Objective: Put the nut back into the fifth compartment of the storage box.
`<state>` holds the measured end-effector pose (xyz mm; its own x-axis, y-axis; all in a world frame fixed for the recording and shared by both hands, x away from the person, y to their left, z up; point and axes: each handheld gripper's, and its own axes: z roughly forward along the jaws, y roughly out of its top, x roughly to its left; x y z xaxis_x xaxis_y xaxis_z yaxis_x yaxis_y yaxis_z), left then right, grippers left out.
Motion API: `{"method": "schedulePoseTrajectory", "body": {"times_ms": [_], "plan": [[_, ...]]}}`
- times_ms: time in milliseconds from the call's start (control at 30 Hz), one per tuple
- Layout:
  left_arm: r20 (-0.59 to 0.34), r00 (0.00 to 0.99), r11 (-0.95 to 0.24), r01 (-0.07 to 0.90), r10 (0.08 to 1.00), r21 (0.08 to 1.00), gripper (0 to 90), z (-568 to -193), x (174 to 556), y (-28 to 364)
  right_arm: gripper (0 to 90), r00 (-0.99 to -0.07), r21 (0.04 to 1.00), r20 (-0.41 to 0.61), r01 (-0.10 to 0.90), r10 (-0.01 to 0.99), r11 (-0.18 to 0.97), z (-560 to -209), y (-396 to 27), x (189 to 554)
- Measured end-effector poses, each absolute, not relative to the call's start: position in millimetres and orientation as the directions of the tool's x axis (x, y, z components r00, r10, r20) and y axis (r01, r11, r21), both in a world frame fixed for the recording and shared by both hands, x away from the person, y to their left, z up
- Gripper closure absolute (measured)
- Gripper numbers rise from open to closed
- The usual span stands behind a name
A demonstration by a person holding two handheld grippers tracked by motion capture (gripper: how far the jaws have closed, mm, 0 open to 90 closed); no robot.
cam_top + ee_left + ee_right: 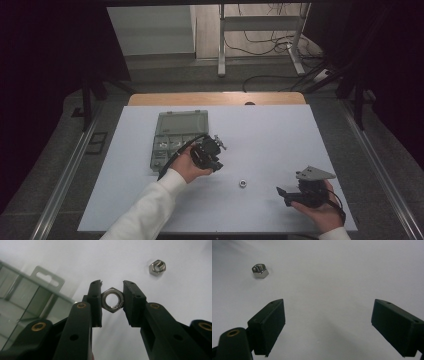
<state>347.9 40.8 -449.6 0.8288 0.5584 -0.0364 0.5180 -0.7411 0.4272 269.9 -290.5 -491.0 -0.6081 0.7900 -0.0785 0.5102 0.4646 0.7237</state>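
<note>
While gripping nut [112, 300], left tool [112, 301] raised.

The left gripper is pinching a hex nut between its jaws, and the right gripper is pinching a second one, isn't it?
Not quite. The left gripper does pinch a hex nut, but the right gripper holds nothing: the right gripper view shows its jaws wide apart over the white table, and the second hex nut lies loose on it.

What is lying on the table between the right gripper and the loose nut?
Nothing: in the right gripper view, only bare white table separates the open right gripper from the loose nut.
</note>
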Motion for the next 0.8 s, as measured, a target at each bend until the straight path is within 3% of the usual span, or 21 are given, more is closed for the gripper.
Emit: {"method": "schedulePoseTrajectory", "body": {"times_ms": [800], "plan": [[-0.043, 0.755, -0.662, 0.600, 0.655, 0.449, 69.9, -443.3, 346.8, 107.9, 12.2, -0.609, 0.721, -0.078, 0.512, 0.789, 0.466, -491.6, -289.0, 270.3]]}}
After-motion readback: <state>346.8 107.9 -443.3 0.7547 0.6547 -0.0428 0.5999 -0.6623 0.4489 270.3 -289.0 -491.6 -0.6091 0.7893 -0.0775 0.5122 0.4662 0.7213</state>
